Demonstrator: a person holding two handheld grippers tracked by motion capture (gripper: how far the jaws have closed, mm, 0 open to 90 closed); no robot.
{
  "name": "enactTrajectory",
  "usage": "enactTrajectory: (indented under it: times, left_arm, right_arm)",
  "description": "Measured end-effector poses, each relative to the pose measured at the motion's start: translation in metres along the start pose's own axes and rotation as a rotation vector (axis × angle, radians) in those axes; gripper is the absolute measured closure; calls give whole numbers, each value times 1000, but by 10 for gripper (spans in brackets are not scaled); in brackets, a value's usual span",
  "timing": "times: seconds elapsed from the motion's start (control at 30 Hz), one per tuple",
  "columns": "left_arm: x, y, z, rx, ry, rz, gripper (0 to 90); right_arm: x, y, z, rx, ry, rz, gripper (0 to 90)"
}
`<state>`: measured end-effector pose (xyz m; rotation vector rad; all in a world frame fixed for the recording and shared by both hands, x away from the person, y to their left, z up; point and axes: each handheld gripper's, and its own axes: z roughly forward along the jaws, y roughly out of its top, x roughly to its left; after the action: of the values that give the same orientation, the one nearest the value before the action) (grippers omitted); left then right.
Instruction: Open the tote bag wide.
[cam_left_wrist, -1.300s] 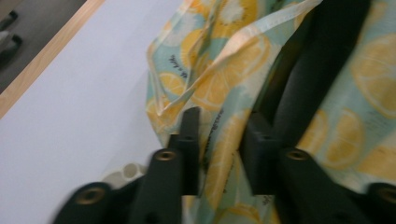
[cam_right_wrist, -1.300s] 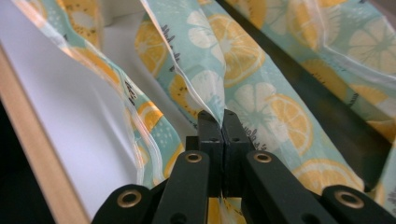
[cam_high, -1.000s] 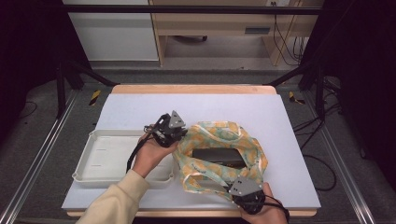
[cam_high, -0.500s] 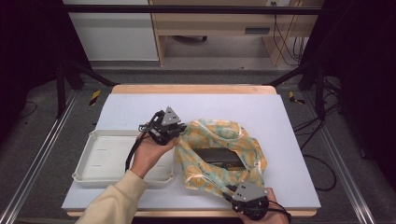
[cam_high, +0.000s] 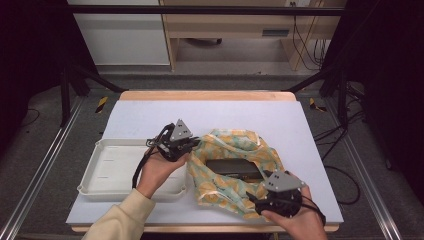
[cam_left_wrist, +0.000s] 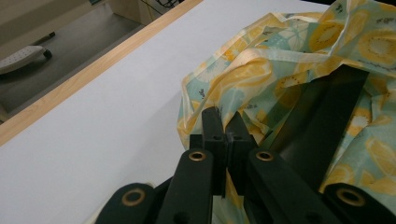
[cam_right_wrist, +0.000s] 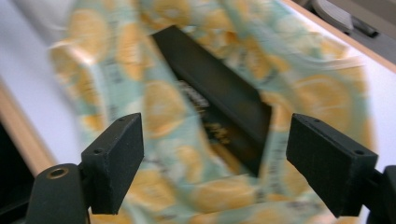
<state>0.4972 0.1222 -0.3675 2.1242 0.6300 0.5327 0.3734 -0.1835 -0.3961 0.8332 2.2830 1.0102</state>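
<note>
Lemon-print bag (cam_high: 235, 172) lies crumpled on the white table cover (cam_high: 280, 120), right of middle, with a black flat box (cam_high: 234, 168) showing through its mouth.

Nearest me, my right gripper (cam_high: 272, 202) hangs over the bag's near corner. Its jaws have just been opening and now stand wide, with nothing pinched between them; in the right gripper view the fabric and the box sit beyond the pads (cam_right_wrist: 116, 158), untouched. That side of the bag is loose, so I judge it may slump and close over the box.

A little farther, my left gripper (cam_high: 192, 145) is clamped tight on the bag's left rim; the left gripper view shows the jaws together with a fold of cloth between the fingertips (cam_left_wrist: 212, 135). This single pinch is all that keeps the mouth open. If I pull on it alone, the thin cloth could slide out, or the whole bag could drag across the smooth cover. The box could tip or slip out towards the table.

Just left of that hand sits a white tray (cam_high: 107, 170), empty, close enough that my left forearm (cam_high: 125, 220) passes over its corner; a careless sweep could knock it. Bag handles (cam_left_wrist: 261, 58) lie looped on the far side and could snag a jaw. Beyond, the table's wooden edge (cam_high: 205, 95) and the floor.
</note>
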Motion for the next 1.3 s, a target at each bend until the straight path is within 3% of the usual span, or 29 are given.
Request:
enactTrajectory:
  times: [0.27, 0.37, 0.47, 0.57, 0.73, 0.87, 1.0, 1.07, 1.3]
  left_arm:
    - [-2, -2, -4, 0, -12, 6, 900]
    - [-2, -3, -5, -3, -17, 7, 900]
    - [-2, -2, -7, -12, -22, 4, 900]
    - [-3, -1, -8, -18, -28, 3, 900]
    - [-4, 3, -12, -29, -39, 2, 900]
    - [-7, 6, -8, -16, -32, 30, 900]
    - [-9, 7, 5, 31, -12, 60, 900]
    - [-9, 5, 14, 59, 2, 63, 900]
    - [-4, -6, 46, 133, 7, 44, 900]
  right_arm:
    - [-62, 9, 25, 75, -138, 79, 171]
    - [-76, 11, 35, 98, -146, 110, 187]
    - [-83, 13, 43, 112, -111, 118, 257]
    - [-85, 13, 52, 152, -106, 107, 331]
    - [-86, 12, 58, 200, -109, 100, 664]
    - [-90, 16, 51, 162, -170, 98, 848]
    - [-91, 15, 52, 138, -252, 70, 884]
    - [-94, 10, 58, 137, -270, 65, 887]
    - [-105, -10, 85, 180, -262, 67, 884]
